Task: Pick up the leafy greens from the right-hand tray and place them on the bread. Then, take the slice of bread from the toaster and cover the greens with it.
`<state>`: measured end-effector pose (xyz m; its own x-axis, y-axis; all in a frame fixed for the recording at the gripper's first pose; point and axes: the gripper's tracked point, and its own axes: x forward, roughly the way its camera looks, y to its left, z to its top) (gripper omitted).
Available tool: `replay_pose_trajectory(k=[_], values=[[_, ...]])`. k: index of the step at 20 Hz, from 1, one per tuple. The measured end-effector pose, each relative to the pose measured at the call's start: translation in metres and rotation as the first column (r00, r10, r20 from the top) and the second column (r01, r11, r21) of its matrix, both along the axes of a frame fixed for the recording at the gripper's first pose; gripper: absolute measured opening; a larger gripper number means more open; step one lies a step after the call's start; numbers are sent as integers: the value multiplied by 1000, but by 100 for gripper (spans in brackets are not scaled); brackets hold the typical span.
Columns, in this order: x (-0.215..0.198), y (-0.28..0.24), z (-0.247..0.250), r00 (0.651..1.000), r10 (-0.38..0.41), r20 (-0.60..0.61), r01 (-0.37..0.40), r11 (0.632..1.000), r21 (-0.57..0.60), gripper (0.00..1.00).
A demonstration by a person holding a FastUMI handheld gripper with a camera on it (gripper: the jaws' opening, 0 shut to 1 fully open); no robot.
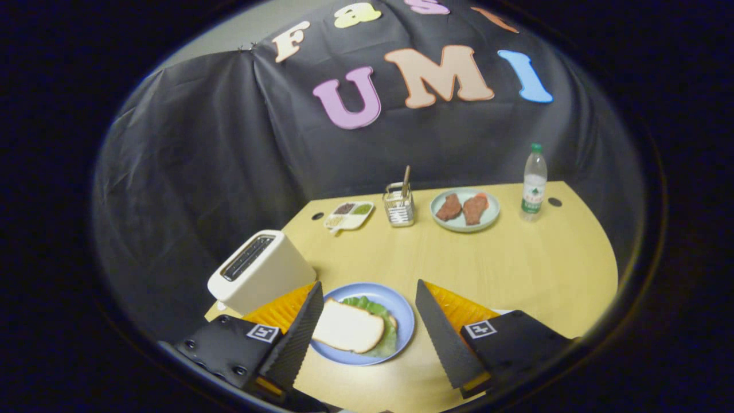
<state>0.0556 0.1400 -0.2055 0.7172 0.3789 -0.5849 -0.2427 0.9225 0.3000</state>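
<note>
The hand-held gripper [367, 321] is spread wide, gripping nothing. Between its fingers sits one round blue plate [401, 312] holding one white bread slice [348, 328] over green leafy lettuce [385, 332], largely hidden beneath. One white toaster [258, 269] stands beside; its slot's contents are unclear.

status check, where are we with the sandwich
Gripper open, jaws wide either side of the blue plate, holding nothing. Bread slice sits on the greens. Toaster nearby, nothing in the way.
</note>
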Motion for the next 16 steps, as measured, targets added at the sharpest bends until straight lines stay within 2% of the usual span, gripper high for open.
replay_pose_trajectory(k=[4,10,16], values=[[1,-21,61,988,-48,145,51,999,-14,100],[1,-49,143,939,-130,319,144,989,-20,100],[-13,-77,175,874,-174,454,250,962,-114,100]])
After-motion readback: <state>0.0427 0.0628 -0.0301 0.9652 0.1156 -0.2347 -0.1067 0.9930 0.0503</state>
